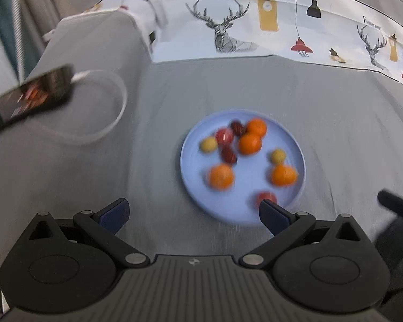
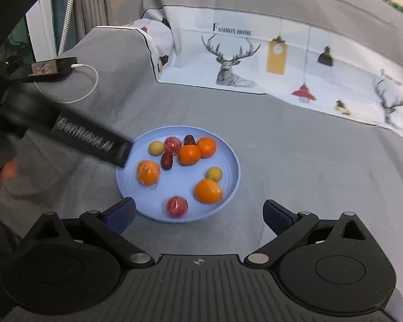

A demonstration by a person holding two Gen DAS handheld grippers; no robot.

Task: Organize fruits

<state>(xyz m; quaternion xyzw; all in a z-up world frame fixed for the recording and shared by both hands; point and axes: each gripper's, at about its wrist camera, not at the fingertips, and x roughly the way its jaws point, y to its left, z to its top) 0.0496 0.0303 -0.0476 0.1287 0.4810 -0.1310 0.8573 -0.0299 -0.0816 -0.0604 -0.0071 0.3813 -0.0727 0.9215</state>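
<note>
**Ana:** Grey cloth covers the whole surface, which looks like a sofa or bed more than a bench, with a white deer-and-lamp printed fabric (image 2: 255,61) along the back. Where are the fruits?

**Ben:** All on the round pale-blue plastic plate (image 2: 228,158) in the middle of the cloth. On the plate, four orange mandarins (image 2: 189,154) sit from about 9 o'clock round to 4 o'clock. Two small yellow fruits (image 2: 156,147) lie at 10 and 3 o'clock, and two dark red dates (image 2: 166,160) are near the centre and at 12. One red apple-like fruit is at 11, and a second, the near red fruit (image 2: 176,206), sits at 6 o'clock.

**Ana:** How would they handle?

**Ben:** Light and round, I'd judge, so they may roll on the smooth plate. Some seem wrapped in clear film, which could be slippery. The mandarins are soft; take hold across the widest part with gentle pressure.

**Ana:** And the grippers?

**Ben:** The right gripper (image 2: 198,213) hangs just short of the plate's near rim, angled down, its blue pads spread wide with nothing between them. The left gripper (image 1: 193,214) is likewise spread and empty. In the right view its black body (image 2: 94,139) reaches in from 9 o'clock, its tip over the plate's rim, with part of the person's hand (image 2: 2,174) behind it.

**Ana:** Anything else?

**Ben:** A dark phone (image 2: 51,67) on a white cable (image 2: 88,88) lies at 10 o'clock, well apart.
</note>
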